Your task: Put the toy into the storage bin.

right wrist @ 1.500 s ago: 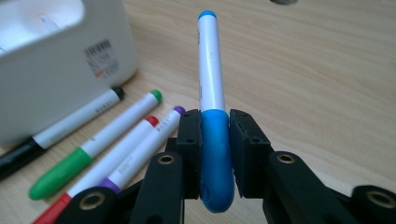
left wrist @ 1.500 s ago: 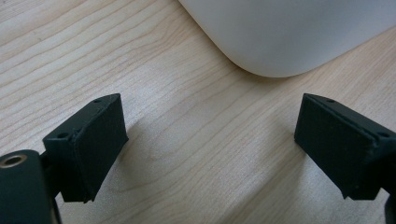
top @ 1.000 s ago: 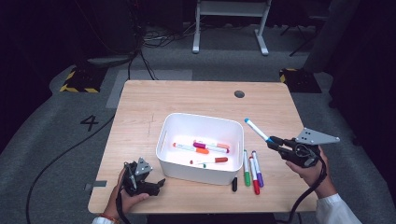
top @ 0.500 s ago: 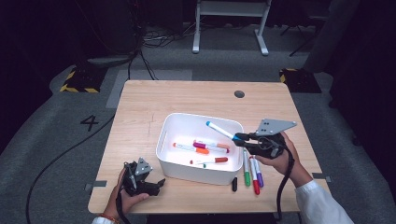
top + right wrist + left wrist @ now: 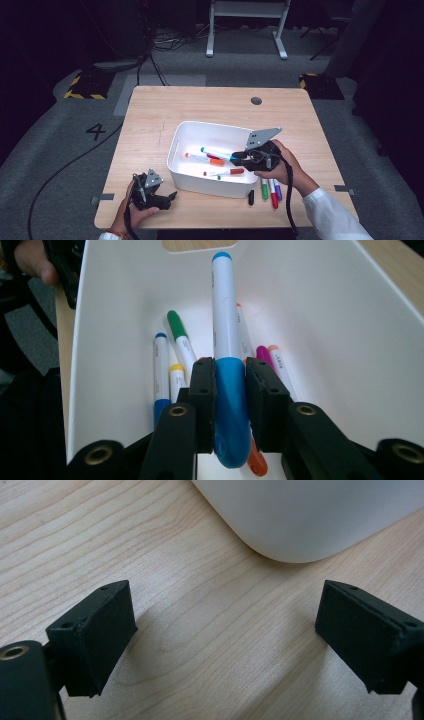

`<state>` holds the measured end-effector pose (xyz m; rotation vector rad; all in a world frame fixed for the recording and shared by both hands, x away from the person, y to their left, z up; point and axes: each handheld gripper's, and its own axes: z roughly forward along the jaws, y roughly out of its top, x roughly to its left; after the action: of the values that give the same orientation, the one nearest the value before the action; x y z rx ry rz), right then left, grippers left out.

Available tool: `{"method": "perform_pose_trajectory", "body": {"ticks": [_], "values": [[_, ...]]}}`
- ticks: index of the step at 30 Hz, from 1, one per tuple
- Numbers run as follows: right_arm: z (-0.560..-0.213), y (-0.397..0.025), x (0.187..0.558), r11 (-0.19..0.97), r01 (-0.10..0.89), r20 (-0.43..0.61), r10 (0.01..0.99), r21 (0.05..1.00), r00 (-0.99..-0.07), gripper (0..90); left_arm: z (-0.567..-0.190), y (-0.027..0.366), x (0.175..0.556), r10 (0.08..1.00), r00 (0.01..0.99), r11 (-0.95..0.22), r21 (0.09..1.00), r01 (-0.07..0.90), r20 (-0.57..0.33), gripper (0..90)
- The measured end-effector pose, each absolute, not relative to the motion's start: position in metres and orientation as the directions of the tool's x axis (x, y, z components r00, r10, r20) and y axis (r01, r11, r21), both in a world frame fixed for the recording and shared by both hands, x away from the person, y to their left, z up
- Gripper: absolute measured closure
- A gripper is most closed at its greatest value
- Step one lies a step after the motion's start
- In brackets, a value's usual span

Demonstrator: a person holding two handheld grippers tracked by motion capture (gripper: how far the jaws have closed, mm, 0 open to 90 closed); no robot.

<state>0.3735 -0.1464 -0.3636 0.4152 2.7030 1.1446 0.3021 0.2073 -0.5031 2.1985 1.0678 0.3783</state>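
Fingers of the right gripper [image 5: 230,390] are clamped on the blue cap of a blue marker [image 5: 226,325], one black pad on each side of it. Beyond the pads the marker's white barrel runs straight ahead, its far end blue and pointing toward the far wall of the white bin [image 5: 320,300]. In the high view the right gripper [image 5: 239,159] sits over the bin's right rim [image 5: 172,150], and the marker [image 5: 216,153] reaches out from the pads above the bin's interior, held off the floor of the bin.

Below the pads, on the bin floor, lie other markers: a green-capped one [image 5: 179,337] and a blue-tipped one [image 5: 160,365] just to one side of the held barrel, a yellow-capped one [image 5: 176,377] close against the near pad, and a magenta one [image 5: 262,354] with an orange-tipped one [image 5: 280,365] on the other side. An orange cap [image 5: 257,462] shows just under the clamped cap.

On the table [image 5: 200,110] just outside the bin, below the right hand [image 5: 285,167], lie a black cap [image 5: 251,197], a green marker [image 5: 264,189], a red marker [image 5: 273,195] and a purple marker [image 5: 278,190].

Fingers of the left gripper [image 5: 225,635] stand wide apart with bare tabletop between them; ahead of them the bin's rounded outer corner [image 5: 300,520] rests on the wood, apart from both pads. In the high view this gripper [image 5: 172,195] rests low by the bin's near left corner, held in the left hand [image 5: 137,210].
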Motion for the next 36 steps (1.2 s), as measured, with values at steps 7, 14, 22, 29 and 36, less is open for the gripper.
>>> {"method": "perform_pose_trajectory", "body": {"ticks": [7, 14, 22, 29, 36], "values": [[-0.372, -0.140, 0.372, 0.715, 0.185, -0.011, 0.260, 0.674, -0.966, 75.5, -0.503, 0.207, 0.302, 0.781, 0.624, -0.452, 0.668, 0.591, -0.024, 9.2], [-0.374, -0.134, 0.367, 0.741, 0.166, -0.004, 0.222, 0.650, -0.975, 75.4, -0.503, 0.207, 0.302, 0.781, 0.625, -0.452, 0.668, 0.591, -0.025, 9.2], [-0.375, -0.131, 0.367, 0.730, 0.172, -0.013, 0.240, 0.661, -0.971, 69.0, -0.503, 0.207, 0.302, 0.781, 0.624, -0.452, 0.668, 0.591, -0.024, 9.2], [-0.364, -0.143, 0.366, 0.676, 0.188, -0.054, 0.319, 0.712, -0.946, 58.0, -0.503, 0.207, 0.302, 0.781, 0.625, -0.452, 0.668, 0.591, -0.024, 9.2], [-0.343, -0.172, 0.356, 0.599, 0.190, -0.110, 0.429, 0.778, -0.897, 45.3, -0.503, 0.207, 0.302, 0.780, 0.625, -0.451, 0.668, 0.591, -0.026, 9.2]]}}
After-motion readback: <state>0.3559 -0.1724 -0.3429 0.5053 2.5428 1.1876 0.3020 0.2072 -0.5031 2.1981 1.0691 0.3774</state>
